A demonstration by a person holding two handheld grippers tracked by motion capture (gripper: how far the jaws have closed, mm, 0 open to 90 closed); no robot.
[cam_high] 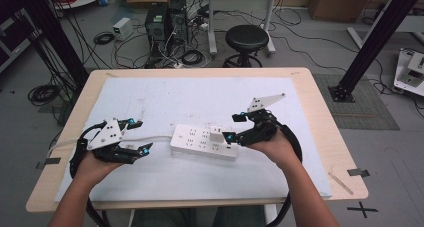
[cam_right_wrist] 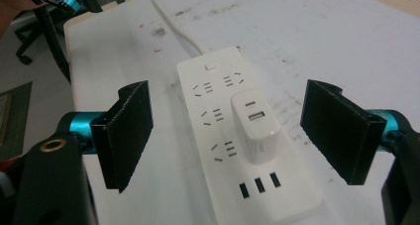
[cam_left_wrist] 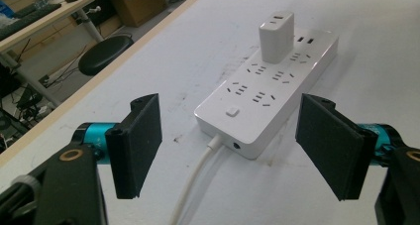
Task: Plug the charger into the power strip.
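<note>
While lying lengthwise between both tools on the white mat [cam_high: 150,177], power strip [cam_high: 197,142] carries charger [cam_right_wrist: 255,128] near its right end. Closest: right gripper [cam_high: 234,127], jaws wide, empty, straddling charger. Left gripper [cam_high: 140,136] agape, empty, facing cord end.

A white rectangular plastic power strip [cam_high: 204,142] is laid on the white mat [cam_high: 165,99] near the middle of the wooden surface [cam_high: 320,117]. A white cube-shaped charger [cam_high: 217,133] is plugged into its right part. The left tongs [cam_high: 138,135] are placed left of the strip, the right tongs [cam_high: 233,127] at its right end. A black round stool [cam_high: 246,38] is set behind the surface.
</note>
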